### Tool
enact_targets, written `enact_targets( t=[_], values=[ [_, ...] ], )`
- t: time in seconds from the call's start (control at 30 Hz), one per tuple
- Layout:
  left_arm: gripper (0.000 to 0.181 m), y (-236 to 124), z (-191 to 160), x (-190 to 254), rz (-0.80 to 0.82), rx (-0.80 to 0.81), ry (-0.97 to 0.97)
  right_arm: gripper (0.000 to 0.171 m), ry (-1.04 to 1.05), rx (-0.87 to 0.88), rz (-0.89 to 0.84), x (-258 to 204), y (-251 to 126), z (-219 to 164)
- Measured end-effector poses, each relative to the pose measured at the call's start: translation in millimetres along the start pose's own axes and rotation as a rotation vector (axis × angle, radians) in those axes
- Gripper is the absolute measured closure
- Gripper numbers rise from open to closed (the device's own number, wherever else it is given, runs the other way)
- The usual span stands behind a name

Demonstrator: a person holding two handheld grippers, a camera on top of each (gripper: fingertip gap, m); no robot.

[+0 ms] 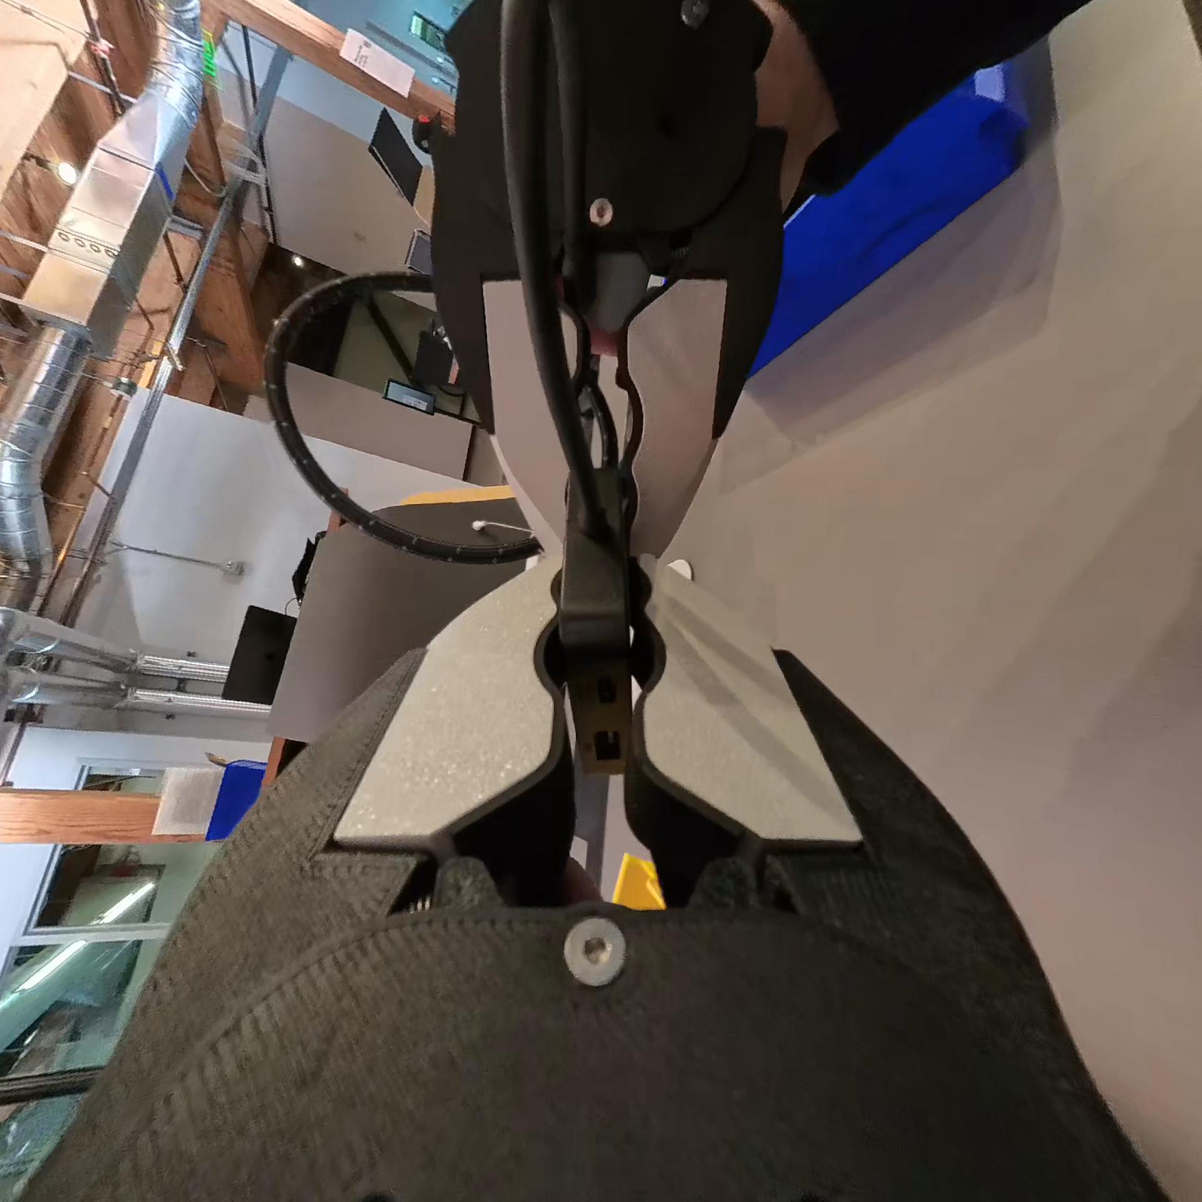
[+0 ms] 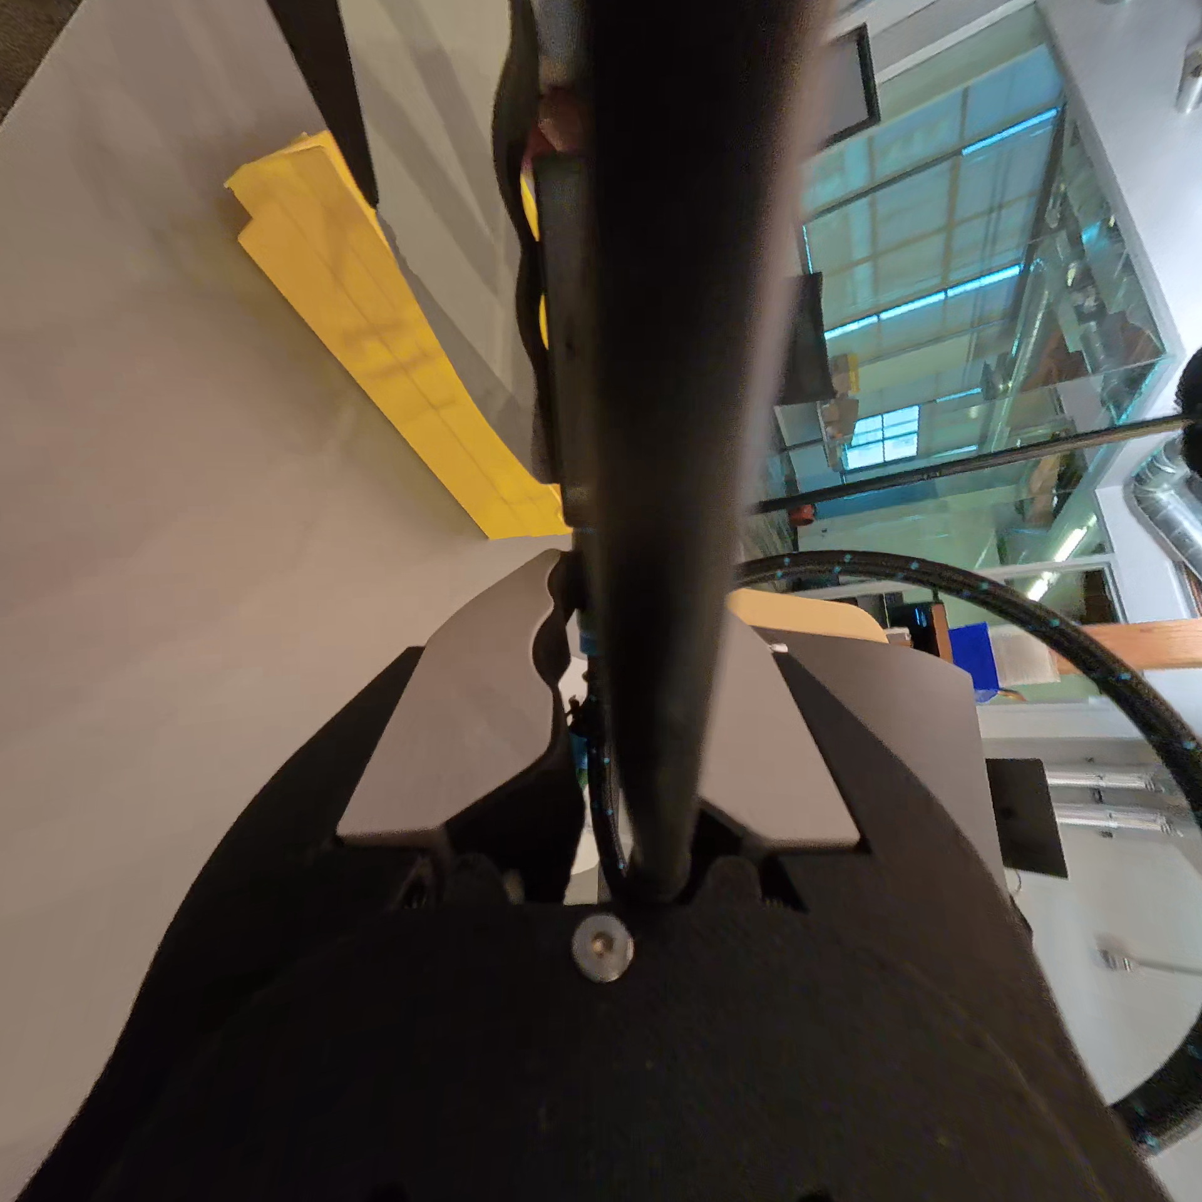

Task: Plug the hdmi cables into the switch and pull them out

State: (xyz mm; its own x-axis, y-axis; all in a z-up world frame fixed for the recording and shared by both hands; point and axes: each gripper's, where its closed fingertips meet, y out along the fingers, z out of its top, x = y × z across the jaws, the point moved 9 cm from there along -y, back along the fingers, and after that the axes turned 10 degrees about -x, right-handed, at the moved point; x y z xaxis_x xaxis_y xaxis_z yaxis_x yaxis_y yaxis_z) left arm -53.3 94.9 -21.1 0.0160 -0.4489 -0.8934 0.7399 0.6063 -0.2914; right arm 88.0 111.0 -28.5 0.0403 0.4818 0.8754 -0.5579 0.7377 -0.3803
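My left gripper (image 1: 601,585) is shut on a black HDMI plug (image 1: 588,605). The plug's gold metal end (image 1: 601,722) points back at the camera. Its smooth black cable (image 1: 540,293) runs up over my right gripper (image 1: 608,520), which faces mine. The right gripper's jaws are closed at the plug's cable end. A braided black cable (image 1: 286,416) loops out to the left. In the right wrist view my right gripper (image 2: 644,585) is shut around a long blurred black shape (image 2: 670,390). The braided cable (image 2: 601,780) passes between its fingers. I cannot make out the switch.
Both grippers are held above a pale grey table (image 2: 130,455). Yellow paper sheets (image 2: 364,312) lie on it under the grippers. A blue bin (image 1: 878,214) stands at the table's far side. A person's dark sleeve (image 1: 943,52) shows behind the right gripper. My left and right fingertips are right by each other.
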Motion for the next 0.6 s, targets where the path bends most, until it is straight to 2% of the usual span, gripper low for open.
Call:
enact_targets(
  t=[0.1,0.23,0.3,0.4,0.53,0.6],
  values=[
    [0.168,-0.1,-0.8,-2.0,0.014,0.024,-0.018,0.155,0.028,-0.014,0.004,2.2,-2.8,0.7],
    [0.157,2.3,-7.6,-5.4,0.031,0.005,-0.022,0.155,0.06,0.005,0.038,3.3,-7.6,1.0],
    [0.164,4.0,-8.7,-2.2,0.012,0.012,-0.02,0.158,0.046,-0.007,0.043,3.0,-8.7,3.6],
    [0.167,7.6,-4.7,3.5,0.028,-0.008,0.012,0.157,0.042,-0.02,0.05,1.4,-8.7,1.7],
    [0.168,4.4,-4.0,4.3,-0.036,0.006,-0.008,0.159,0.021,-0.03,0.076,-2.0,-13.6,5.0],
    [0.168,2.7,-5.8,3.1,-0.026,-0.007,-0.022,0.158,0.001,-0.118,0.061,0.3,-16.8,-3.5]
  ],
)
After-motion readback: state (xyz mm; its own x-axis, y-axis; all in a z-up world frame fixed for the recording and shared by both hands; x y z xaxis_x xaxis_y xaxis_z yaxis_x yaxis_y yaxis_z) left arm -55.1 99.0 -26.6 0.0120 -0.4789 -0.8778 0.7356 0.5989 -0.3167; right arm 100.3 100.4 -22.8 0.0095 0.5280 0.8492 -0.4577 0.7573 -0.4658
